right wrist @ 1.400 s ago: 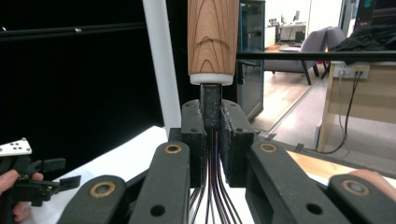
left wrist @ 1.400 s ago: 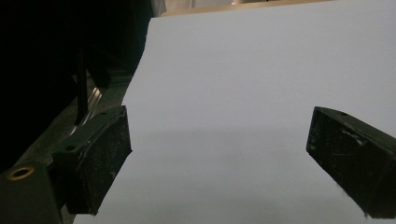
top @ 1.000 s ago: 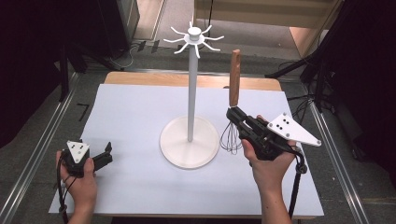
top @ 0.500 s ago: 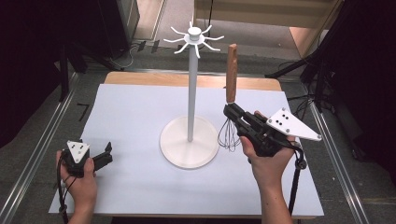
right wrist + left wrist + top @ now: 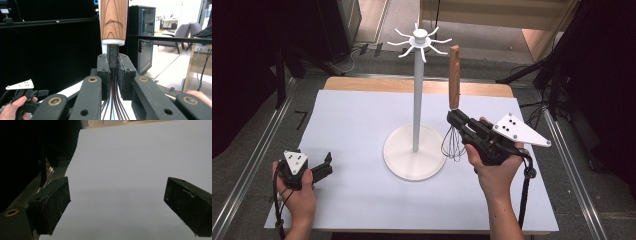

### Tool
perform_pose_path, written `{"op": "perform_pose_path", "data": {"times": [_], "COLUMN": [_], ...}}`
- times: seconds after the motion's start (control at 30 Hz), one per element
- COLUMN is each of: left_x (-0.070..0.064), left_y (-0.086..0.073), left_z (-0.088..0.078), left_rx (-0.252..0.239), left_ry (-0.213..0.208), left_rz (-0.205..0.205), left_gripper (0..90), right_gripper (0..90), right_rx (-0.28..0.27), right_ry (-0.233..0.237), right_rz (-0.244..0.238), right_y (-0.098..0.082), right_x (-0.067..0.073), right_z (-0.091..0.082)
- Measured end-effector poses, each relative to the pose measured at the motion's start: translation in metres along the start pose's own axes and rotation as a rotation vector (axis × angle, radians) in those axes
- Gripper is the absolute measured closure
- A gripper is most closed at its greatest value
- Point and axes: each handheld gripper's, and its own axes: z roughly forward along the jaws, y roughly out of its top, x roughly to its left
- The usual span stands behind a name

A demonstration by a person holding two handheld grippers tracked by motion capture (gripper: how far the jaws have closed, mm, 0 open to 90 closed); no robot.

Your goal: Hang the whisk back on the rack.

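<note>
Grasping the whisk (image 5: 454, 105) upright, the right gripper (image 5: 456, 120) is clenching its neck beside the stand (image 5: 415, 150). The left gripper (image 5: 326, 165) is resting released on the table (image 5: 362, 120).

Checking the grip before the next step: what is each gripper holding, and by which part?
The right gripper clamps the whisk at the dark neck between wooden handle and wires. The left gripper is open, holding nothing.

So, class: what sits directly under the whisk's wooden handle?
Under the wooden handle a dark neck is clamped between the right tongs; the whisk wires fan out below. Where the wires join the neck is covered by the pads.
</note>
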Motion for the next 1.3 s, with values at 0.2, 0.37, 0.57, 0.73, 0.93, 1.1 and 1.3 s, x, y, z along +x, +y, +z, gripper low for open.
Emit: {"op": "perform_pose_path", "data": {"times": [0.2,0.37,0.57,0.73,0.93,1.1,1.3], "left_x": [0.0001,0.0,0.0001,0.0001,0.0003,0.0003,0.0003], "left_y": [0.0,0.0,0.0,0.0,0.0001,0.0002,0.0002], "left_z": [0.0001,0.0,0.0001,0.0001,0.0001,0.0001,0.0001], "left_rx": [0.0,0.001,0.001,0.001,0.003,0.005,0.004], "left_ry": [-0.001,0.001,0.0,-0.001,0.0,0.0,-0.001], "left_rz": [0.001,0.001,0.001,0.0,0.0,0.001,0.0], "left_gripper": [7.5,7.5,7.5,7.5,7.5,7.4,7.5], "right_gripper": [82.9,82.9,82.9,82.9,82.9,82.9,82.9], "right_rx": [0.005,0.006,0.009,0.007,-0.002,-0.01,0.005], "right_ry": [0.007,0.014,0.016,0.017,0.029,0.04,0.048], "right_rz": [0.004,0.013,0.013,0.023,0.023,0.023,0.024], "right_y": [-0.0005,-0.0004,-0.0003,0.0012,0.0025,0.0027,0.001], "right_x": [0.0008,0.0005,-0.001,-0.0025,-0.0024,-0.0017,-0.0013], "right_z": [0.0019,0.0032,0.005,0.006,0.0059,0.005,0.0067]}}
